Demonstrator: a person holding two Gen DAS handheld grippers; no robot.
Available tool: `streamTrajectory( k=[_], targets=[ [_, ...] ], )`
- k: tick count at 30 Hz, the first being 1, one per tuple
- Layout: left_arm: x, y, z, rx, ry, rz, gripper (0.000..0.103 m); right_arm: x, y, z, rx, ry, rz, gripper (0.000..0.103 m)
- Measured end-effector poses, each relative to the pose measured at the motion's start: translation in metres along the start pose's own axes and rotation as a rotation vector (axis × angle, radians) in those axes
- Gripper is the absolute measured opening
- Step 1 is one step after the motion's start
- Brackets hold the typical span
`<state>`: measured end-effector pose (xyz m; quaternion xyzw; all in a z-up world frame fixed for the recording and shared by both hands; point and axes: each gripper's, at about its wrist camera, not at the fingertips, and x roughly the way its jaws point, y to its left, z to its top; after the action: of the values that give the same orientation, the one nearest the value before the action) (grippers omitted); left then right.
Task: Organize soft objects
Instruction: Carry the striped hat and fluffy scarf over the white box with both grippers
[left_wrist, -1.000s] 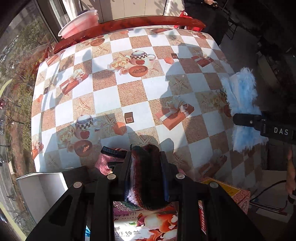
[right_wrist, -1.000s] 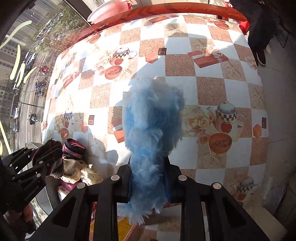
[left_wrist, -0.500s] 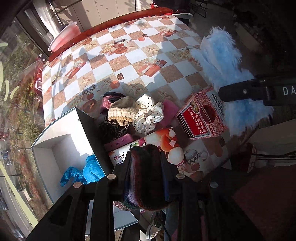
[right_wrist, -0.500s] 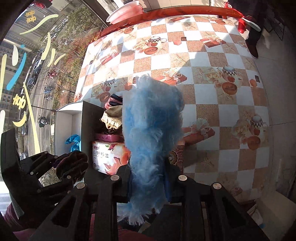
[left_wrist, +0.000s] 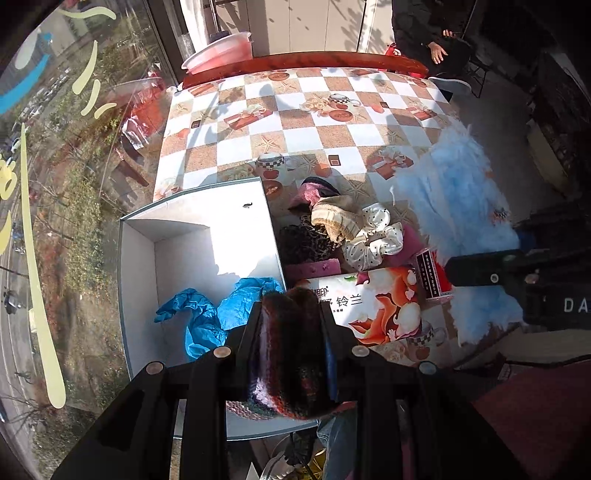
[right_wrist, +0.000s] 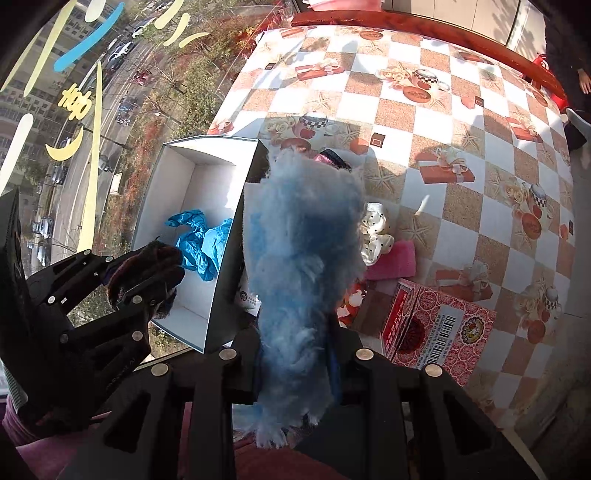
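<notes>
Box (left_wrist: 192, 236), white, open-topped, at the table's left edge; blue crumpled sheet (left_wrist: 221, 310) inside. Dark knitted piece (left_wrist: 291, 350) is pinched by the left gripper (left_wrist: 291, 332), directly over the box's near corner. Blue fluffy piece (right_wrist: 303, 266) is clamped in the right gripper (right_wrist: 295, 354), farther right, beyond the box wall.

Sunlit checkered table (left_wrist: 295, 136); street-side window (left_wrist: 55, 147); grey floor (right_wrist: 546, 417)

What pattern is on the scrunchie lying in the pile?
Cream with black polka dots, on the scrunchie; clearest in the left wrist view.
</notes>
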<state>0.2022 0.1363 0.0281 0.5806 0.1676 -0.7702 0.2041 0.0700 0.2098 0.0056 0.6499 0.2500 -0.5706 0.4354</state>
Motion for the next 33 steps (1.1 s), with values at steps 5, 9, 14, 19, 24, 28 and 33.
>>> streamTrajectory(
  k=[5, 9, 14, 19, 24, 28, 33],
  targets=[
    [-0.005, 0.025, -0.012, -0.089, -0.018, 0.017, 0.030, 0.013, 0.025, 0.004, -0.084, 0.044, -0.016, 0.027],
    [-0.007, 0.051, -0.019, -0.189, -0.020, 0.025, 0.030, 0.016, 0.040, 0.006, -0.131, 0.058, -0.027, 0.027],
    [-0.005, 0.068, -0.030, -0.240, -0.011, 0.065, 0.030, 0.018, 0.050, 0.016, -0.177, 0.062, -0.044, 0.027],
    [-0.007, 0.075, -0.035, -0.271, -0.010, 0.069, 0.030, 0.014, 0.068, 0.029, -0.220, 0.030, -0.043, 0.027],
    [-0.008, 0.071, -0.036, -0.261, -0.014, 0.064, 0.030, 0.014, 0.087, 0.037, -0.271, 0.018, -0.039, 0.027],
    [-0.009, 0.071, -0.036, -0.262, -0.014, 0.063, 0.030, 0.018, 0.098, 0.037, -0.305, 0.027, -0.039, 0.027],
    [-0.008, 0.074, -0.037, -0.278, -0.009, 0.063, 0.031, 0.023, 0.102, 0.036, -0.321, 0.039, -0.043, 0.027]
  ],
)
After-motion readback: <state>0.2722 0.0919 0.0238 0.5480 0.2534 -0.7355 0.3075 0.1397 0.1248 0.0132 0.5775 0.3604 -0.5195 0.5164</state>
